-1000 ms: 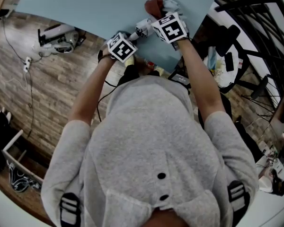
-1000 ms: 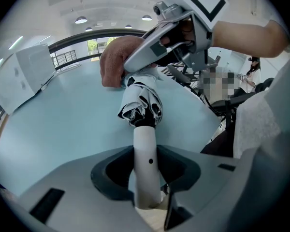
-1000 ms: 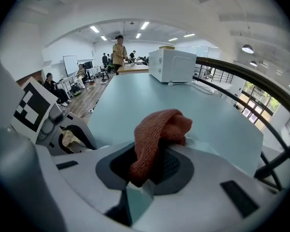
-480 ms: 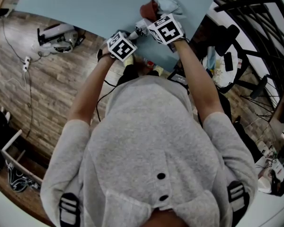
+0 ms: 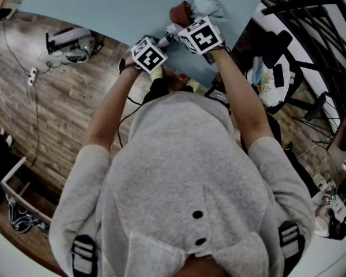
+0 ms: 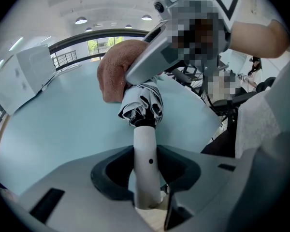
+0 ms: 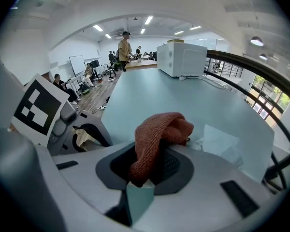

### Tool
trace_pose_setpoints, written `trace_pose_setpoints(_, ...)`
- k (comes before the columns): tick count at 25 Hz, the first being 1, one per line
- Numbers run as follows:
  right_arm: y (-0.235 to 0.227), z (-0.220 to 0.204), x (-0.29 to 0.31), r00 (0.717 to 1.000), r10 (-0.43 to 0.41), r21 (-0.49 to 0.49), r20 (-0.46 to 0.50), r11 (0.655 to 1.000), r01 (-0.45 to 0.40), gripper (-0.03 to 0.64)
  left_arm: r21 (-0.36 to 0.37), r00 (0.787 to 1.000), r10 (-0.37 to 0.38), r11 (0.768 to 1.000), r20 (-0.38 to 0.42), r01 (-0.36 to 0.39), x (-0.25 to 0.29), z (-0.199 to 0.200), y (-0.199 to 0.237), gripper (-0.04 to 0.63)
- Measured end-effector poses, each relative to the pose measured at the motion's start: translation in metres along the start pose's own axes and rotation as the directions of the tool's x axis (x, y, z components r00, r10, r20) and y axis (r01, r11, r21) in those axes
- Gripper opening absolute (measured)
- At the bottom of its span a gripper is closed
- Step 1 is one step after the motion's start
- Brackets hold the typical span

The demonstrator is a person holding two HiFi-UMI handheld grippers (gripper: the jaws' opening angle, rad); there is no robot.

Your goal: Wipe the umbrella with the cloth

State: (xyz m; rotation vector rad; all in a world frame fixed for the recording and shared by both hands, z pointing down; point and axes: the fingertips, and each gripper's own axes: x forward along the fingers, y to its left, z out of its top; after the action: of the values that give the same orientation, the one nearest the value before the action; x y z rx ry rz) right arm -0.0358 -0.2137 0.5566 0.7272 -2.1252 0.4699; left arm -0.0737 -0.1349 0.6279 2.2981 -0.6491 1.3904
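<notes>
A folded black-and-white umbrella [image 6: 142, 103] with a white handle [image 6: 146, 163] hangs over the pale blue table [image 5: 104, 10]. My left gripper [image 6: 146, 173] is shut on the handle. A reddish-brown cloth [image 7: 159, 134] is clamped in my right gripper [image 7: 150, 166]. In the left gripper view the cloth [image 6: 113, 71] lies against the top of the folded canopy, with the right gripper [image 6: 130, 79] coming in from the upper right. From the head view both grippers, left [image 5: 161, 42] and right [image 5: 181, 19], sit close together at the table's near edge. The canopy's far end is hidden by the cloth.
A crumpled pale sheet [image 7: 222, 144] lies on the table just beyond the cloth. A white box-like appliance [image 7: 181, 59] stands further along the table. People [image 7: 125, 45] stand at the far end. A dark railing [image 7: 251, 66] runs to the right. Wooden floor [image 5: 57, 97] lies left.
My right gripper and the cloth have shifted slightly left, closer to the left gripper. The left gripper and the handle have stayed put.
</notes>
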Motion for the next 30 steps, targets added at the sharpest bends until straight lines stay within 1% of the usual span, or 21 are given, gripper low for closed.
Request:
trace_pose_setpoints(7,0.011,0.002,0.002,0.999,0.031,-0.014,-0.005,0.999,-0.031,0.081,-0.001,1.0,-0.002,1.0,-0.007,0.002,0.0,-0.001,0.0,0.152)
trace_pose_setpoints(12,0.021,0.002,0.003,0.996,0.08,-0.017,-0.034,0.997,-0.08,0.081,-0.003,1.0,-0.006,1.0,-0.004,0.006,0.0,-0.002,-0.001,0.152)
trace_pose_setpoints(17,0.029,-0.001,0.002,0.992,0.105,-0.013,-0.063,0.994,-0.106,0.081,0.002,1.0,0.002,1.0,-0.003,-0.002,-0.002,-0.001,-0.001,0.152)
trace_pose_setpoints(21,0.035,-0.004,0.002,0.989,0.132,0.006,-0.068,0.991,-0.132,0.081,0.0,1.0,-0.013,1.0,-0.007,0.013,-0.002,-0.001,-0.004,0.152)
trace_pose_setpoints(25,0.046,-0.007,0.001,0.983,0.173,0.049,-0.059,0.984,-0.171,0.081,0.007,1.0,0.003,1.0,0.003,-0.003,-0.002,-0.002,-0.002,0.152)
trace_pose_setpoints(30,0.051,-0.01,-0.001,0.978,0.205,0.099,-0.042,0.975,-0.2,0.081,0.008,1.0,0.0,1.0,-0.006,0.0,-0.001,-0.002,-0.001,0.152)
